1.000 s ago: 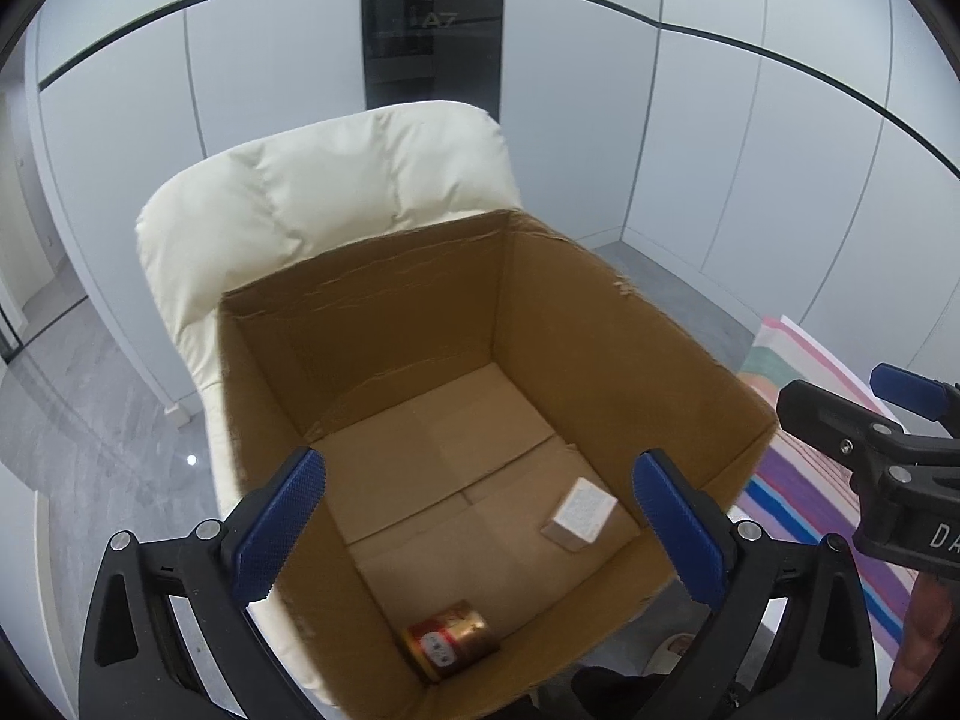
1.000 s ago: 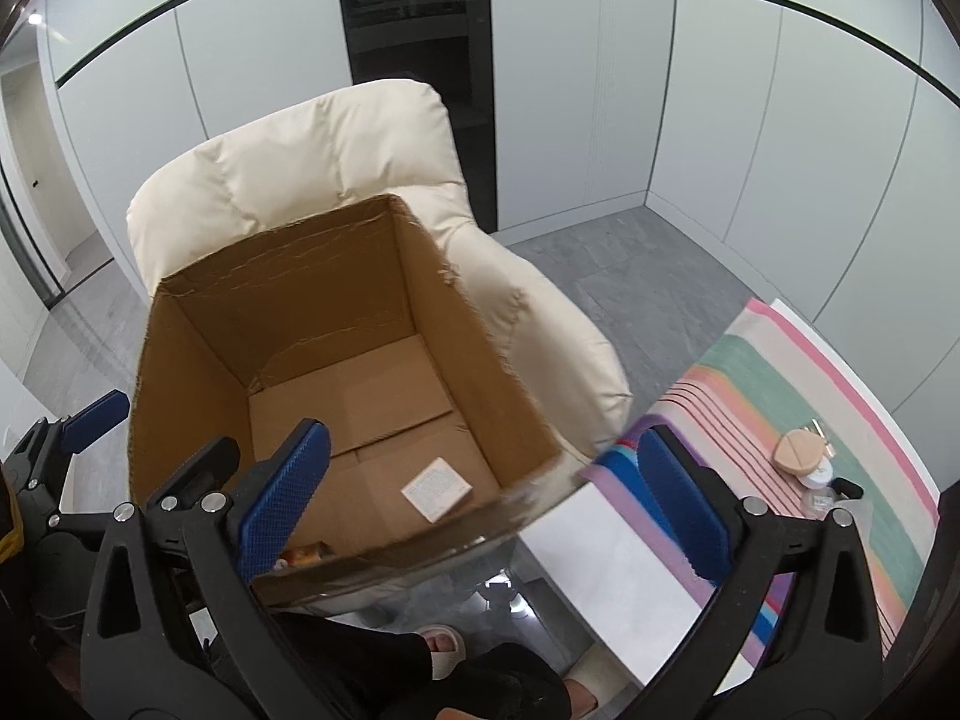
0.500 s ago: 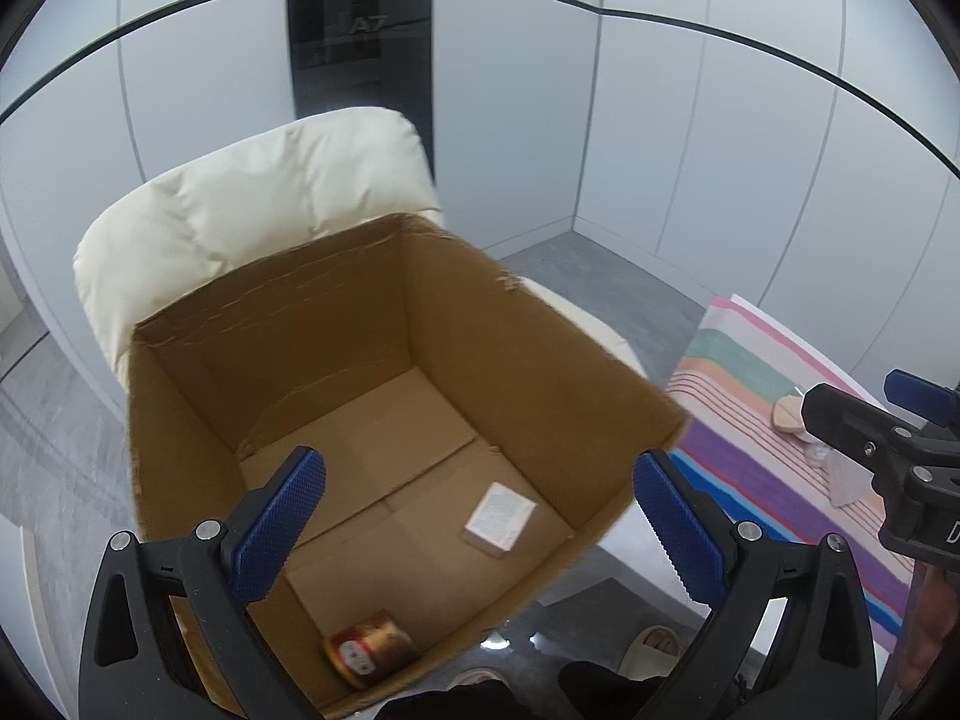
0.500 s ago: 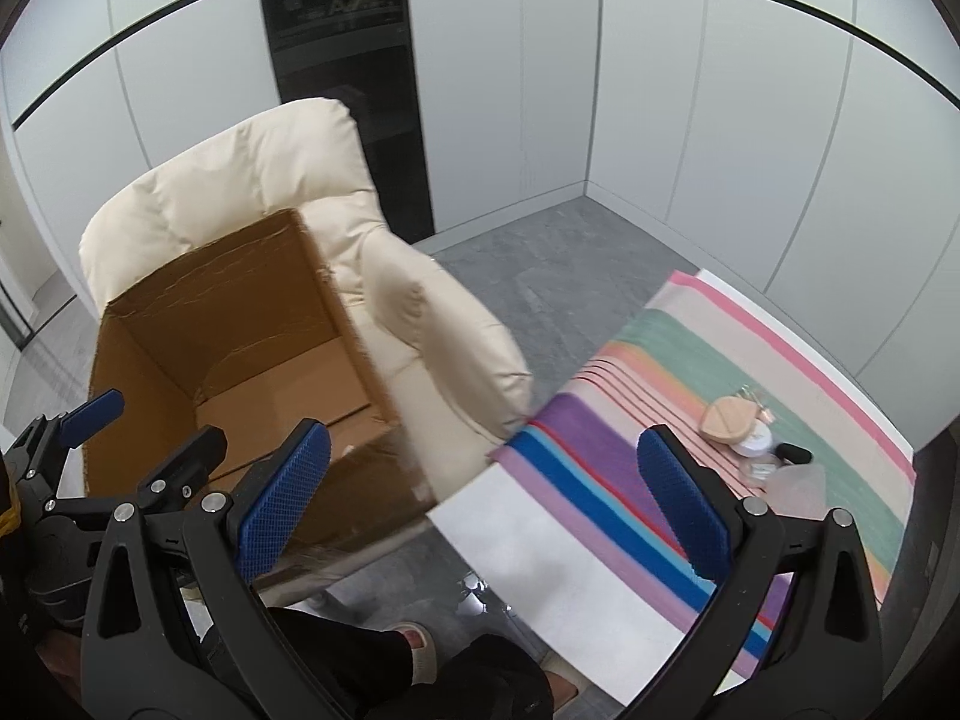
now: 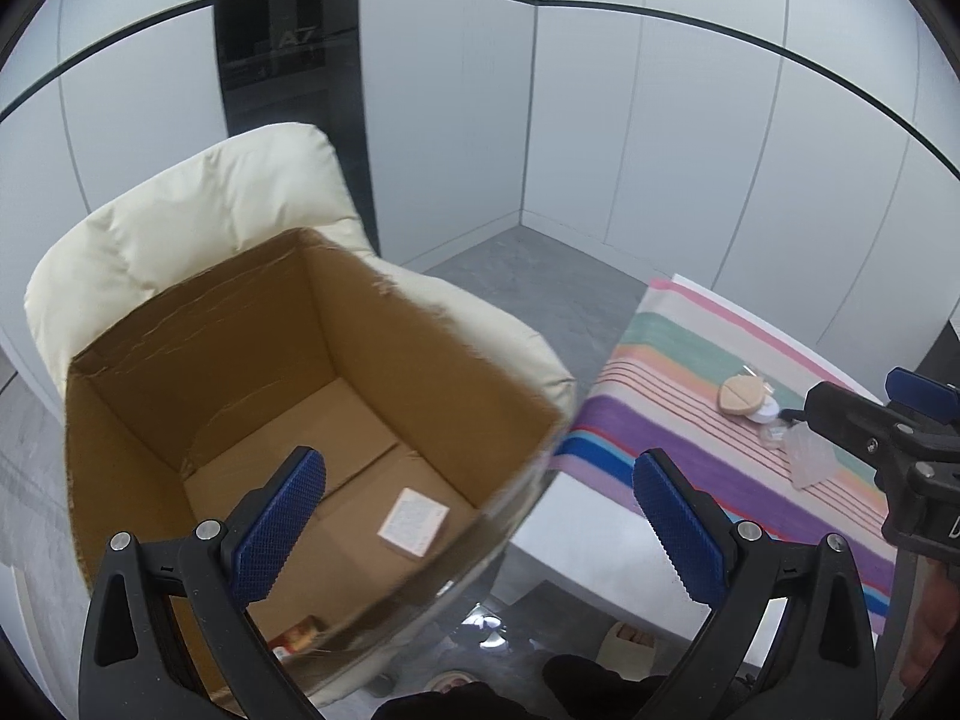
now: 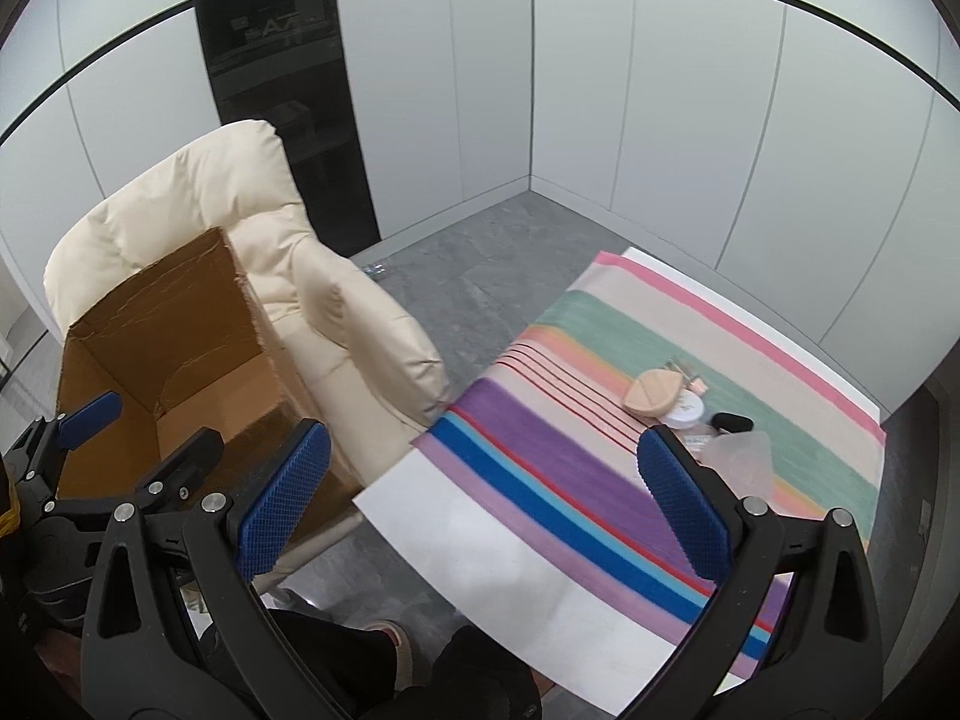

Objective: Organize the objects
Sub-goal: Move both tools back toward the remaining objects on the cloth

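An open cardboard box (image 5: 384,324) stands on a cream armchair (image 5: 198,222). Inside lie a small white box (image 5: 414,521) and a red-gold can (image 5: 300,636), partly hidden. My left gripper (image 5: 480,522) is open and empty above the box's near right corner. My right gripper (image 6: 486,504) is open and empty above the striped cloth (image 6: 600,468) on the white table. On the cloth's far side lie a tan round case (image 6: 651,393), a white jar (image 6: 684,414), a small black thing (image 6: 732,421) and a clear plastic piece (image 6: 744,459).
The armchair (image 6: 336,324) stands left of the table (image 6: 480,546), with grey floor (image 6: 468,264) between and behind. White wall panels and a dark glass column (image 6: 282,78) close the room. The person's legs and slippers (image 5: 624,639) show below.
Both grippers have swung right, away from over the box and toward the striped table. The box has slid left in both views. Both stay open and empty.
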Tool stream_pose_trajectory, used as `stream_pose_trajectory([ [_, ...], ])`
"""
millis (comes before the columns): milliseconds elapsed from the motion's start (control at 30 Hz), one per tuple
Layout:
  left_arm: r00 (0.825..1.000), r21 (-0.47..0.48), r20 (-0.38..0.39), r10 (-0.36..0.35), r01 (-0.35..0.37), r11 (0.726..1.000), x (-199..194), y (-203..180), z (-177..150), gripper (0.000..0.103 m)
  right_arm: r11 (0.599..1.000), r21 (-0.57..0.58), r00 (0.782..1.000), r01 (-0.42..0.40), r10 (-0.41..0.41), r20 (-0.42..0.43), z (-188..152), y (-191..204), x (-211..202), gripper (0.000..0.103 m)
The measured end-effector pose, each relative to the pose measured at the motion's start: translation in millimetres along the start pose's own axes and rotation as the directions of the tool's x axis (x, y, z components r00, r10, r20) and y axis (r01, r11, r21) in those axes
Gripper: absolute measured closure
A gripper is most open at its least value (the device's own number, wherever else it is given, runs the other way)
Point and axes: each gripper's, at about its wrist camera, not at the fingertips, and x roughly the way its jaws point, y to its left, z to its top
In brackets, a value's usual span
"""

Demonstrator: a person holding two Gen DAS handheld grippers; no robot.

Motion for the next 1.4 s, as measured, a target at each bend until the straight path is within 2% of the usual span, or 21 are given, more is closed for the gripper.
stream_pose_trajectory([
  [667, 0.996, 0.098, -0.008, -0.09, 0.09, 0.991, 8, -82, 0, 0.0, 0.989, 0.113, 0.995, 0.095, -0.095, -0.006, -22, -84, -21, 0.0],
  [1033, 0.988, 0.152, -0.031, -0.153, 0.156, 0.976, 11, -123, -6, 0.0, 0.974, 0.167, 0.988, 0.155, -0.153, -0.028, -37, -123, -31, 0.0],
  [1400, 0.977, 0.194, -0.066, -0.204, 0.213, 0.958, 10, -152, -7, 0.0, 0.962, 0.215, 0.985, 0.168, -0.156, -0.07, -55, -160, -38, 0.0],
])
